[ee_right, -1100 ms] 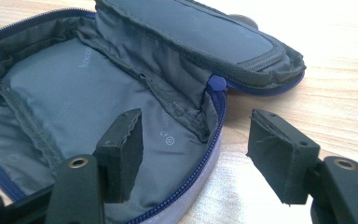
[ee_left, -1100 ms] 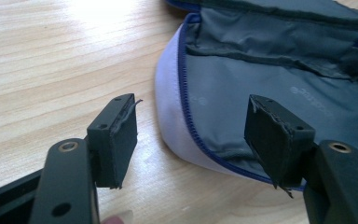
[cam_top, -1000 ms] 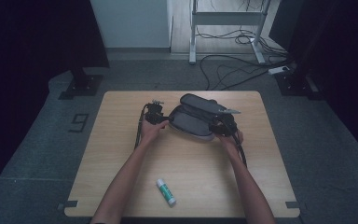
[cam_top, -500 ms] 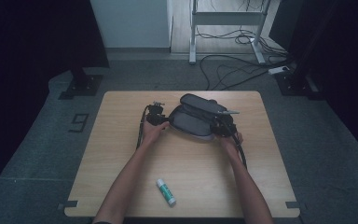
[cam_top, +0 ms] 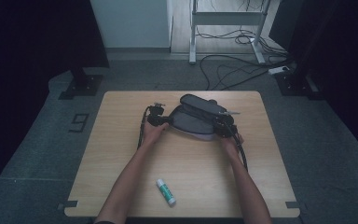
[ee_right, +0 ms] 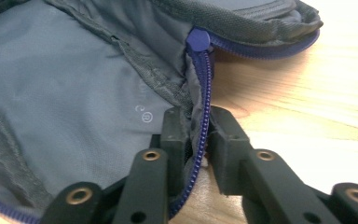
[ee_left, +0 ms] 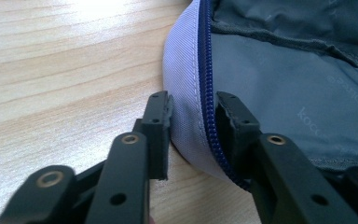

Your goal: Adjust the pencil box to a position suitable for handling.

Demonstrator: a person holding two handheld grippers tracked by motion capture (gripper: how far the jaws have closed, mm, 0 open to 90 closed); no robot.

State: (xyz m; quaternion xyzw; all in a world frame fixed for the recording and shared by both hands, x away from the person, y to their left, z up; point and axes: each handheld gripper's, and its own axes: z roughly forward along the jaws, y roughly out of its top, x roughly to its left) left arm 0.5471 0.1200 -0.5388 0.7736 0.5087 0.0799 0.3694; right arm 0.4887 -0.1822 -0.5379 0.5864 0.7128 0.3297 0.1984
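Note:
A grey fabric pouch [cam_top: 193,120] with a blue zipper lies open in the middle of the table, its lid flipped back. My left gripper [cam_top: 161,119] is at its left end. In the left gripper view the jaws [ee_left: 193,109] pinch the pale outer wall and zipper edge of the pouch [ee_left: 279,79]. My right gripper [cam_top: 223,128] is at the pouch's right end. In the right gripper view its jaws [ee_right: 198,126] are shut on the zipper edge of the pouch [ee_right: 74,93], just below the blue zipper slider [ee_right: 198,39]. The grey lining inside looks bare.
A white and green glue stick [cam_top: 166,192] lies near the front edge of the wooden table [cam_top: 121,154], between the person's forearms. Cables and a metal stand base sit on the floor beyond the table.

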